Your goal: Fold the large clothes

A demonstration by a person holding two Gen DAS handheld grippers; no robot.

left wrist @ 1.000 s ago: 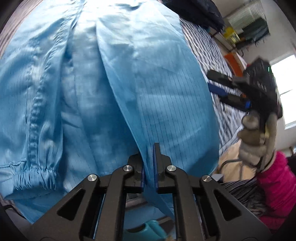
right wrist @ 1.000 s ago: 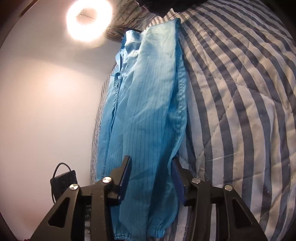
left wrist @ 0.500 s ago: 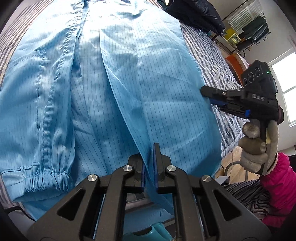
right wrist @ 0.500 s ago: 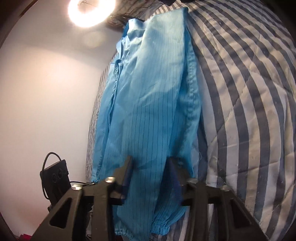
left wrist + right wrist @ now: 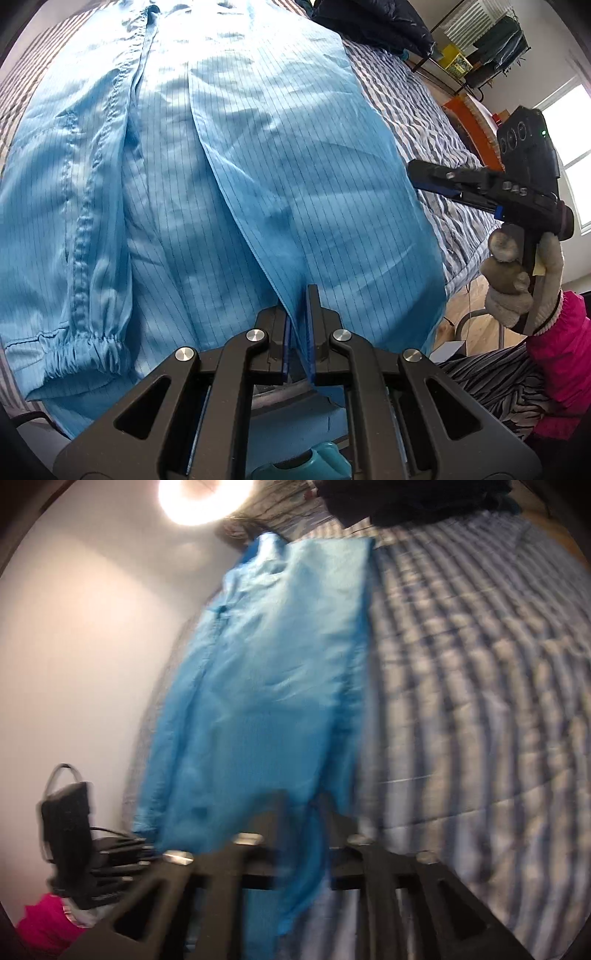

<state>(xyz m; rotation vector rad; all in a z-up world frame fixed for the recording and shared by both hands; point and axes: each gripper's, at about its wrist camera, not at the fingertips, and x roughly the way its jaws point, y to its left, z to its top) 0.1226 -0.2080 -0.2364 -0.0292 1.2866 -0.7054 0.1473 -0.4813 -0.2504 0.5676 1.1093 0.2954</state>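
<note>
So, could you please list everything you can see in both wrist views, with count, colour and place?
garment: one, light blue with thin dark lines, spread lengthwise on the bed, elastic cuff at lower left of the left wrist view
bedcover: one, blue and white striped, under the garment
dark clothing: one heap, navy or black, at the far end of the bed
clothes rack: one, dark, far right by the wall
ring light: one, bright white, top of the right wrist view
left gripper: one, black, shut on a garment edge
right gripper: one, black, blurred, blue cloth between its jaws, which have just been opening
gloved hand: one, grey-beige, holding the right gripper
sleeve: one, pink
</note>
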